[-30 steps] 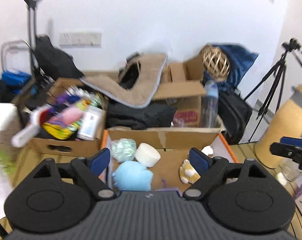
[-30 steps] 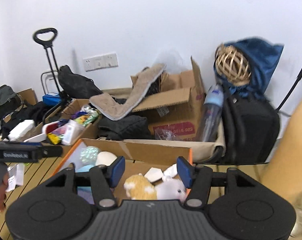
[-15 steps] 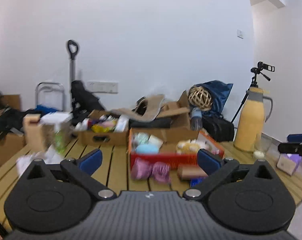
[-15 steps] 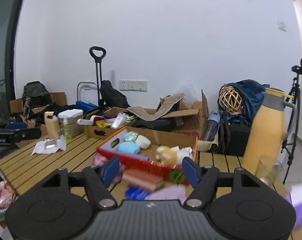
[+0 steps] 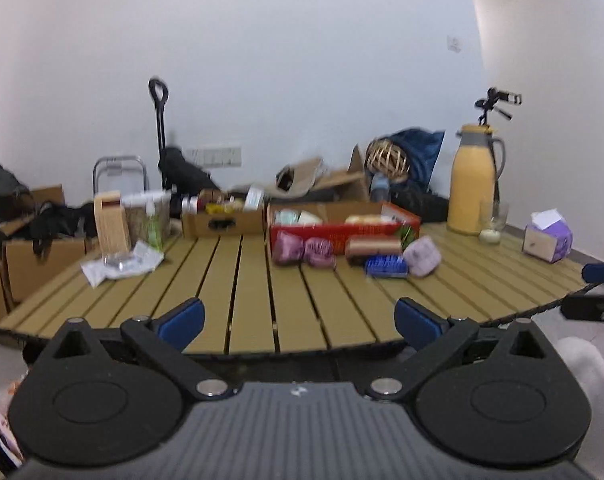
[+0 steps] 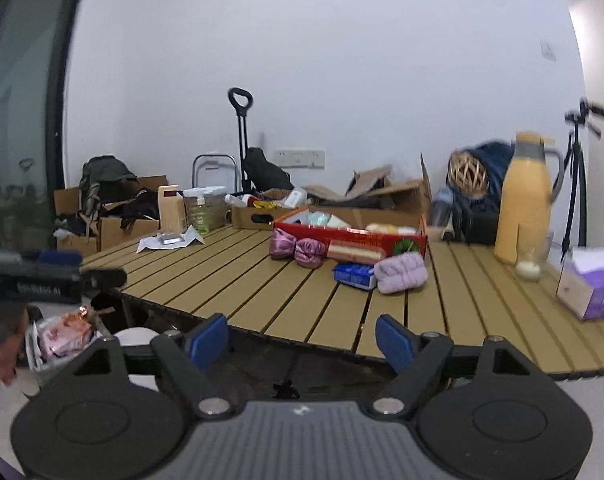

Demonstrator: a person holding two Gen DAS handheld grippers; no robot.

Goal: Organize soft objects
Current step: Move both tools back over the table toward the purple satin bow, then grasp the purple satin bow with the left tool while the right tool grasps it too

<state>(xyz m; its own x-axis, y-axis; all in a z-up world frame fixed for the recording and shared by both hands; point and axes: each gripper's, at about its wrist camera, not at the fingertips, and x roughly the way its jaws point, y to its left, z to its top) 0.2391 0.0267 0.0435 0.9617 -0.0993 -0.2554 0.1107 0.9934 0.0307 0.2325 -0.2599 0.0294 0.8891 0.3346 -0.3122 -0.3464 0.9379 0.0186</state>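
Note:
A red cardboard box (image 5: 343, 232) (image 6: 349, 234) with several soft items in it stands far back on the slatted wooden table (image 5: 254, 292) (image 6: 302, 280). In front of the box lie two pink bundles (image 5: 303, 251) (image 6: 300, 250), a tan sponge block (image 5: 373, 245) (image 6: 355, 254), a blue packet (image 5: 385, 267) (image 6: 353, 273) and a lilac plush (image 5: 421, 256) (image 6: 401, 272). My left gripper (image 5: 300, 320) hangs open and empty at the table's near edge. My right gripper (image 6: 302, 338) sits just off that edge, its jaws opening with nothing between them.
A yellow thermos (image 5: 471, 180) (image 6: 523, 196), a glass (image 6: 531, 258) and a purple tissue box (image 5: 547, 236) (image 6: 591, 284) stand on the right. Crumpled paper (image 5: 120, 262) and bottles (image 5: 152, 220) are on the left. Cardboard boxes (image 5: 222, 220) and bags crowd the back.
Both grippers have pulled far back from over the red box to the table's near edge. Both sets of jaws stand wider than before. The soft items stay on the table.

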